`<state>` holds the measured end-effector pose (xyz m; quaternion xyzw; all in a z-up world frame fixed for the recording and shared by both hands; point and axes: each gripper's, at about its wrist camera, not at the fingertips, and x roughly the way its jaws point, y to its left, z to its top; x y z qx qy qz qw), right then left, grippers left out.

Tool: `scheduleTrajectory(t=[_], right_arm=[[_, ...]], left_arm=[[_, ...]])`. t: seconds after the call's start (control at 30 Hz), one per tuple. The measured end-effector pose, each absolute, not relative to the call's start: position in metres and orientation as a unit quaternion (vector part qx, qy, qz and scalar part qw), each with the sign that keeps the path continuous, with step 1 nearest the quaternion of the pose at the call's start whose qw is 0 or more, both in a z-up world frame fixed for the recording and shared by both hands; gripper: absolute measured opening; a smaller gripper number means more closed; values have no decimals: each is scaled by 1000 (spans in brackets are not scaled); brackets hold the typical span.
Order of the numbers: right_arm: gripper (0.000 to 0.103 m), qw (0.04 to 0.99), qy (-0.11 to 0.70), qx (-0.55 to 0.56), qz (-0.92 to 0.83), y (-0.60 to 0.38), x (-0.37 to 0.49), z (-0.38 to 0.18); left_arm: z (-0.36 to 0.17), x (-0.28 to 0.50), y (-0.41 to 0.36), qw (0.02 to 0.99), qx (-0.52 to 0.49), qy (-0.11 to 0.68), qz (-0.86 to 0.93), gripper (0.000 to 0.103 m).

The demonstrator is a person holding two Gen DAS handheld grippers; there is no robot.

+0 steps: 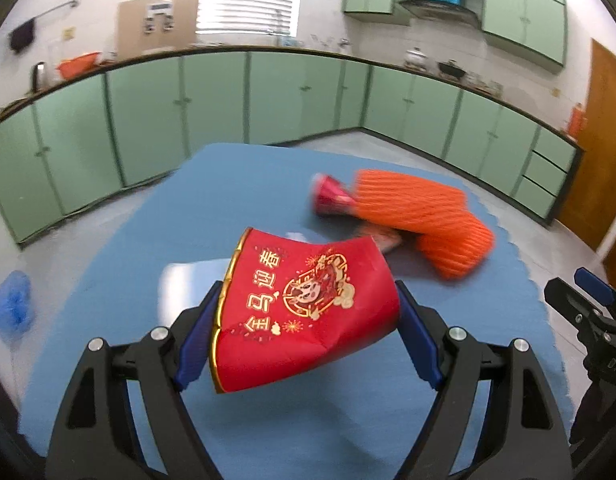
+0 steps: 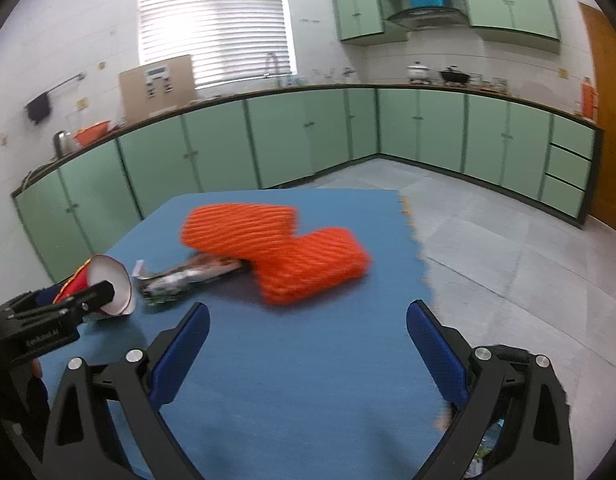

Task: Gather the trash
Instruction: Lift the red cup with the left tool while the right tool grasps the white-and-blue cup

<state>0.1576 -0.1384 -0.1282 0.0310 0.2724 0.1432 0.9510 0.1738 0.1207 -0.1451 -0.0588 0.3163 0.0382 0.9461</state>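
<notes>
Right up front, the left hand-held gripper (image 1: 308,316) has its blue pads squeezed on a crumpled red paper cup (image 1: 303,308), lifted off the blue mat (image 1: 235,200). Right hand-held gripper (image 2: 308,344) gapes wide with nothing in it. Farther back on the mat: orange foam netting (image 2: 275,252) over a shiny crumpled wrapper (image 2: 187,276).
</notes>
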Motion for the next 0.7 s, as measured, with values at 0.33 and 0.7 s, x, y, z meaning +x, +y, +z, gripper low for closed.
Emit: scheduleTrajectory(t=[0.33,0.7], right_arm=[[96,937,278,17,211,-53,162,-131],[95,918,293,12,268,40,169,-139]], left_arm=[[-140,144,199,940,-71,310,121,78],[-160,129,257,925,-89,331,165,78]])
